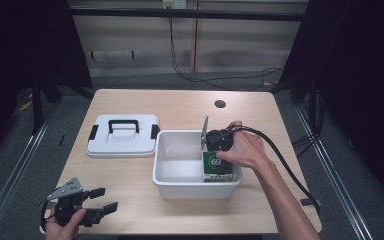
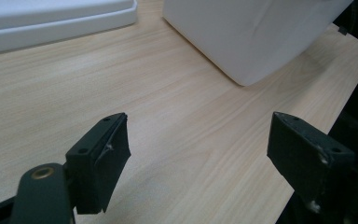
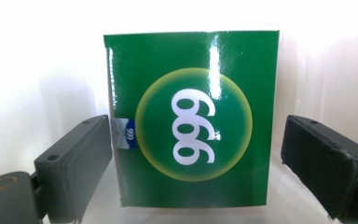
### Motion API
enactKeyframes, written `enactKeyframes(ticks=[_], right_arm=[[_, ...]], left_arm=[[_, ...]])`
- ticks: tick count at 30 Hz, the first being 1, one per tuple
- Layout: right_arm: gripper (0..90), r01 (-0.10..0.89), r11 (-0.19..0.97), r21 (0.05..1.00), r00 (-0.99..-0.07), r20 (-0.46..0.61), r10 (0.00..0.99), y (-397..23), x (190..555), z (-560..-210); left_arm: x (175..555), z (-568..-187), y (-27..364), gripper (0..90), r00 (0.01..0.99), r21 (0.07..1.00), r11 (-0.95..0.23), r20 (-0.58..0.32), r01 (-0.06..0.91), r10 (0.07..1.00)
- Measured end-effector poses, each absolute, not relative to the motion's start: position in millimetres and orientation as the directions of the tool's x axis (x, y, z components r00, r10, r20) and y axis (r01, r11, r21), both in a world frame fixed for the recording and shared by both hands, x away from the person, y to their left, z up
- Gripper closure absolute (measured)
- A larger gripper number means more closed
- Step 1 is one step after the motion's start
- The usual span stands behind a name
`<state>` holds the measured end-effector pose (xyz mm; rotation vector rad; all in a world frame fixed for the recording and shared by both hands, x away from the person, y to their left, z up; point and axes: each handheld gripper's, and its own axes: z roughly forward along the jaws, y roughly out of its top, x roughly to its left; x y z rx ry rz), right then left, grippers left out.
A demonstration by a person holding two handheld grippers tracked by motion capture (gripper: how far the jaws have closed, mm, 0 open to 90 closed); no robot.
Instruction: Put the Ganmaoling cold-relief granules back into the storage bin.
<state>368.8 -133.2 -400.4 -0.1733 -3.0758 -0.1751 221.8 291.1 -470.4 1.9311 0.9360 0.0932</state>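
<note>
Right gripper (image 1: 219, 150) hangs over the right end of the white bin (image 1: 180, 187), just right of the frame's centre in the high view, pointing down at the green box (image 3: 191, 116). Its jaws stand wide apart: one seems to touch the box's edge, the other stands clear. Marked 999, the box lies inside the bin. Left gripper (image 1: 100, 200), at lower left, is open over bare table (image 2: 177, 116). A white lid (image 1: 122, 142) lies left of the bin.
</note>
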Motion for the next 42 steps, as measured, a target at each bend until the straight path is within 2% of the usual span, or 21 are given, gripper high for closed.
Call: enactKeyframes(ticks=[10, 11, 16, 21, 23, 28, 31, 34, 42], right_arm=[[8.3, 0.152, 0.957, 0.247, -0.988, 0.055, 0.143, -148.5, 367.3, -376.0], [8.4, 0.168, 0.944, 0.284, -0.986, 0.059, 0.158, -152.8, 366.0, -370.6], [11.0, 0.182, 0.935, 0.306, -0.983, 0.053, 0.174, -157.4, 362.3, -364.3], [12.4, 0.198, 0.912, 0.360, -0.980, 0.053, 0.192, -164.8, 359.6, -360.0], [13.4, 0.215, 0.887, 0.409, -0.976, 0.064, 0.207, -170.6, 357.8, -355.7], [14.1, 0.224, 0.874, 0.432, -0.973, 0.051, 0.224, -177.5, 354.6, -348.4], [16.4, 0.253, 0.838, 0.484, -0.964, 0.058, 0.258, -189.3, 350.4, -345.5], [16.4, 0.254, 0.807, 0.533, -0.962, 0.057, 0.266, -199.3, 347.1, -344.6], [16.3, 0.277, 0.756, 0.593, -0.952, 0.061, 0.301, -217.4, 338.0, -344.4]], left_arm=[[221.8, -470.5, 290.8, 20.8, 0.705, 0.782, -0.255, -0.303, 0.568, 0.642], [221.7, -470.3, 290.8, 20.8, 0.706, 0.783, -0.256, -0.302, 0.567, 0.641], [221.9, -470.4, 290.6, 20.8, 0.708, 0.782, -0.259, -0.301, 0.567, 0.639], [221.3, -470.4, 291.0, 20.8, 0.705, 0.782, -0.256, -0.302, 0.569, 0.642], [221.2, -470.6, 291.0, 20.8, 0.704, 0.781, -0.256, -0.303, 0.569, 0.642], [221.0, -470.5, 291.2, 20.7, 0.700, 0.782, -0.252, -0.302, 0.570, 0.646], [220.6, -470.5, 291.7, 20.8, 0.697, 0.782, -0.250, -0.301, 0.571, 0.651], [220.5, -470.8, 292.1, 20.8, 0.695, 0.781, -0.248, -0.303, 0.573, 0.653], [219.5, -470.7, 293.4, 20.8, 0.689, 0.781, -0.241, -0.304, 0.575, 0.658]])
